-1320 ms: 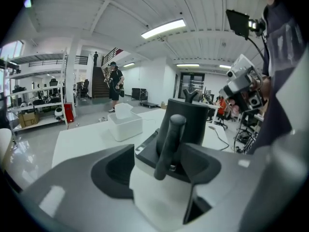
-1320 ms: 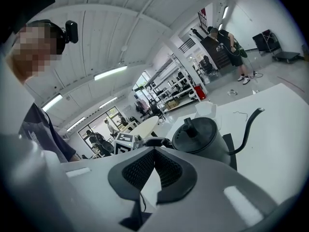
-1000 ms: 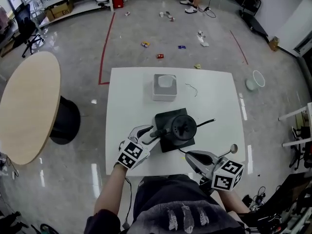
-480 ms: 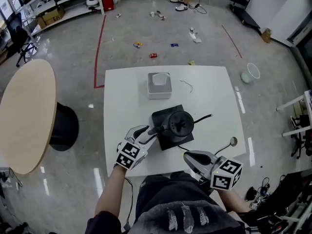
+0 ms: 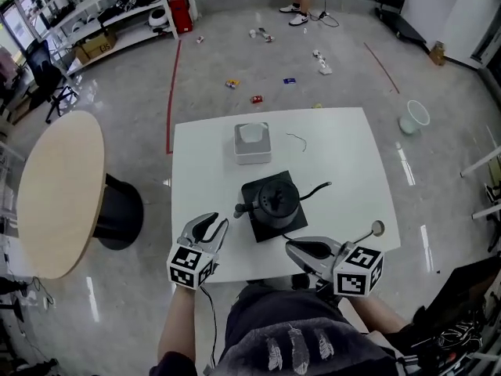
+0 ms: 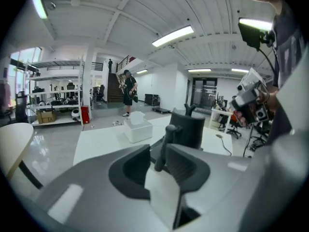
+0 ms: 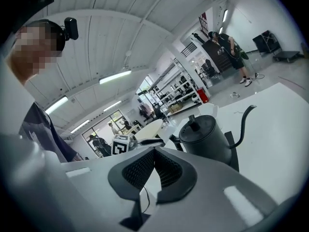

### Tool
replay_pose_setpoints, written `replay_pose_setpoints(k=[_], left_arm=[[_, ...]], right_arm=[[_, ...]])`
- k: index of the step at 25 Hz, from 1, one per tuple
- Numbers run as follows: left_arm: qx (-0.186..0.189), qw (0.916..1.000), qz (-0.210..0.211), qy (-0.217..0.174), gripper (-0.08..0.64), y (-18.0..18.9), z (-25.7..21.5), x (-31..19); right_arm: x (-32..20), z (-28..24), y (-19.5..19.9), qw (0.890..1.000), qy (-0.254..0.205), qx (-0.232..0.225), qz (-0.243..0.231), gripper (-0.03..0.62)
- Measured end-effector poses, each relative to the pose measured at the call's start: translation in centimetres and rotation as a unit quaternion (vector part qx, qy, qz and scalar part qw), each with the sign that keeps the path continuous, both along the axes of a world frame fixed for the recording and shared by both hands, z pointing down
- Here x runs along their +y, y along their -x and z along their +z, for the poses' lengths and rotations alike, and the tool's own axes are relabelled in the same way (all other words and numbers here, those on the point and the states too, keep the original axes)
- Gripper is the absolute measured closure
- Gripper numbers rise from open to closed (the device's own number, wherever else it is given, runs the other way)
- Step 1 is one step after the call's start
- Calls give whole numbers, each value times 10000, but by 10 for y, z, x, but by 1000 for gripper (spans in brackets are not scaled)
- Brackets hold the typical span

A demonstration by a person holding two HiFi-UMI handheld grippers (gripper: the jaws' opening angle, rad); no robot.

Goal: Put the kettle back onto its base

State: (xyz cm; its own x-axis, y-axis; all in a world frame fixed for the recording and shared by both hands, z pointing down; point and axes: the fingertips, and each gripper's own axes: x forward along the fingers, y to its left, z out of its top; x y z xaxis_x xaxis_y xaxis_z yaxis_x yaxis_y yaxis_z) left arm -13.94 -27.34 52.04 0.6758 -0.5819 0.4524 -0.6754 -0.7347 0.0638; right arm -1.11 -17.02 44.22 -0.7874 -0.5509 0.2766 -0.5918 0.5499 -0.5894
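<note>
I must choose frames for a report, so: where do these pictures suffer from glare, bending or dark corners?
Head view: bright glare streaks lie on the glossy floor, and the edges of the table look bowed. Left gripper view: the corners are black and the ceiling lamp is washed out. Right gripper view: black corners too, yet the kettle is sharp.

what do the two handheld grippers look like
The left gripper and right gripper are light grey shells with dark ribbed jaw pads, each carrying a white cube of black square markers. A dark cable trails from the left one, whose jaws are closing with nothing between them. The person wears a dark top.
</note>
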Motion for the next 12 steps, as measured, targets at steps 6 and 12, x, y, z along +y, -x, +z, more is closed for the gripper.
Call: replay_pose_setpoints(k=[6, 12], left_arm=[[295, 9982, -259, -444, 558, -42, -46, 28], [396, 9980, -182, -454, 558, -87, -63, 58]], right_arm=[[9, -19, -26, 9986, -297, -292, -339, 592], [22, -17, -52, 9972, -346, -445, -493, 592]])
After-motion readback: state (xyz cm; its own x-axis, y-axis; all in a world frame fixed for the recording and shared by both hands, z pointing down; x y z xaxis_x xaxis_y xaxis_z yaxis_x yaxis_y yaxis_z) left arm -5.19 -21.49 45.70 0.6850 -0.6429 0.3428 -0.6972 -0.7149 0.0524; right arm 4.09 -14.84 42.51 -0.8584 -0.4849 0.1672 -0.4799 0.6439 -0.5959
